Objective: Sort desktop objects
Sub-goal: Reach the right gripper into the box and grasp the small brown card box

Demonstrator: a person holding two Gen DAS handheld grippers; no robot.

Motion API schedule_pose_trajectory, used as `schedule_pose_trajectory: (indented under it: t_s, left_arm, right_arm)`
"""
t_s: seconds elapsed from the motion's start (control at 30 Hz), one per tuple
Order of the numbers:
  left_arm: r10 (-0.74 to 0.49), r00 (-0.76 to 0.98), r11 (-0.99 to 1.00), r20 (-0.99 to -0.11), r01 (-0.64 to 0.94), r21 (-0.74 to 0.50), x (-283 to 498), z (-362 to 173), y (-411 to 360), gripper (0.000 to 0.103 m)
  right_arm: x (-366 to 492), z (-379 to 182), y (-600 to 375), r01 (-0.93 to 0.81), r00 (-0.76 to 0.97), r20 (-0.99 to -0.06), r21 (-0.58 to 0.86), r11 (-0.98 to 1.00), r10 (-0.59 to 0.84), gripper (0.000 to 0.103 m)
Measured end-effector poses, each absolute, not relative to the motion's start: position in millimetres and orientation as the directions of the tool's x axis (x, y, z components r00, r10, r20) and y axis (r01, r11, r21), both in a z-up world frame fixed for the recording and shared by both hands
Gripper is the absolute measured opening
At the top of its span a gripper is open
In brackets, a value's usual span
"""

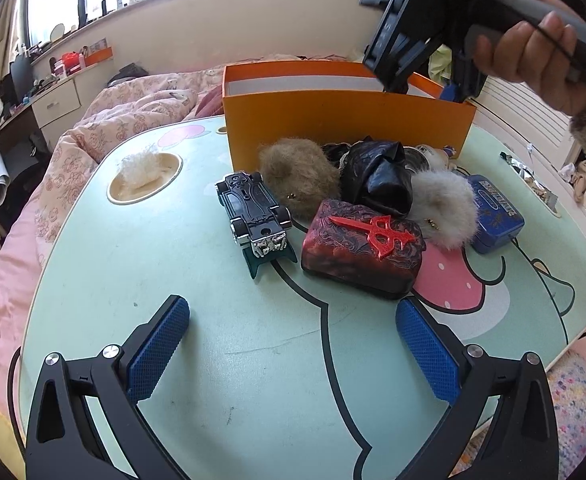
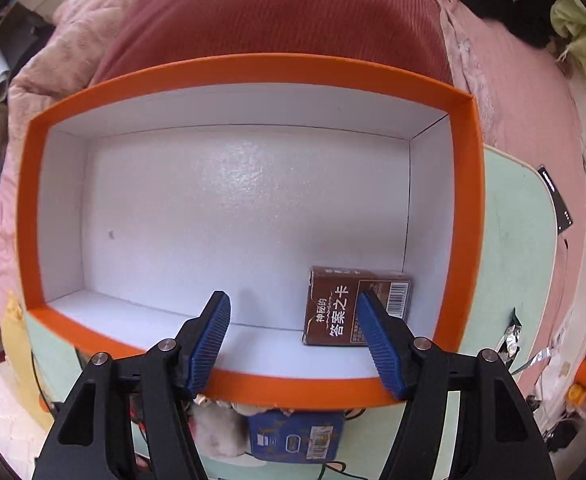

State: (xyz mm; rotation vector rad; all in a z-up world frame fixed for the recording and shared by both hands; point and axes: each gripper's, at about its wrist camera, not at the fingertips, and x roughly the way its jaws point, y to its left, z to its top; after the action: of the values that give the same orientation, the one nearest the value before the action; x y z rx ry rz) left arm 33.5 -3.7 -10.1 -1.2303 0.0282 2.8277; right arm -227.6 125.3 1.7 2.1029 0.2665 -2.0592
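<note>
An orange box [image 1: 345,124] stands at the back of the green table [image 1: 221,360]. In front of it lie a toy car [image 1: 255,214] upside down, a brown fur ball [image 1: 299,174], a black bag [image 1: 377,176], a red patterned case [image 1: 363,250], a grey fur ball [image 1: 445,210] and a blue tin [image 1: 495,212]. My left gripper [image 1: 293,354] is open and empty, low over the table's near side. My right gripper [image 2: 293,340] is open above the box [image 2: 253,68], over a brown card pack [image 2: 353,308] lying inside it. The right gripper also shows in the left wrist view [image 1: 425,88].
A white fluff tuft [image 1: 143,170] sits in the table's cup recess at the left. A bed with pink quilt [image 1: 133,108] lies behind and left of the table. Foil wrappers [image 1: 533,178] lie at the table's right edge.
</note>
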Motion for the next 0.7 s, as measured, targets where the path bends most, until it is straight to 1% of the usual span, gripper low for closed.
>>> schedule_pose_trajectory:
  t_s: [0.03,0.07,0.1,0.17,0.27,0.37,0.4,0.43,0.57,0.7]
  left_arm:
    - [0.046,-0.681,-0.998,-0.731,-0.061,-0.006,33.7,-10.2,-3.7,0.103]
    - [0.047,-0.680,-0.998,-0.731,-0.060,-0.008,34.0,-10.0,-3.8,0.103]
    - [0.047,-0.680,-0.998,-0.732,-0.061,-0.008,34.1,-9.9,-4.0,0.103]
    - [0.047,-0.681,-0.998,-0.731,-0.061,-0.007,34.3,-9.7,-4.2,0.103]
    - [0.048,-0.680,-0.998,-0.732,-0.062,-0.008,34.4,-9.7,-4.1,0.103]
    - [0.048,-0.680,-0.998,-0.732,-0.062,-0.008,34.4,-9.9,-3.7,0.103]
    - [0.048,-0.680,-0.998,-0.731,-0.062,-0.007,34.3,-10.1,-3.9,0.103]
    - [0.048,-0.680,-0.998,-0.731,-0.062,-0.007,34.1,-10.1,-3.9,0.103]
    - [0.048,-0.680,-0.998,-0.731,-0.063,-0.007,34.3,-9.8,-3.6,0.103]
    - [0.048,-0.680,-0.998,-0.731,-0.062,-0.007,34.1,-9.9,-3.7,0.103]
  right_arm:
    - [-226.4,1.1,121.4,0.267,0.013,-0.999,-0.031,-0.963,0.035,0.064]
    - [-224.4,0.7,118.9,0.273,0.002,-0.998,-0.062,-0.960,0.065,0.056]
    - [-221.4,0.9,115.7,0.280,-0.020,-0.994,-0.111,-0.954,0.110,0.046]
    - [-215.7,1.7,110.2,0.293,-0.067,-0.982,-0.189,-0.937,0.177,0.039]
    - [-208.8,0.6,104.1,0.311,-0.114,-0.970,-0.241,-0.919,0.216,0.036]
    - [-205.5,1.6,101.4,0.308,-0.151,-0.950,-0.309,-0.900,0.274,0.024]
    - [-207.0,1.2,98.5,0.307,-0.154,-0.948,-0.314,-0.898,0.279,0.022]
    - [-207.5,0.9,96.6,0.308,-0.153,-0.949,-0.312,-0.899,0.277,0.022]
    - [-205.1,4.1,98.1,0.304,-0.149,-0.958,-0.280,-0.911,0.244,0.014]
    - [-204.6,10.3,100.8,0.308,-0.184,-0.956,-0.278,-0.910,0.229,0.006]
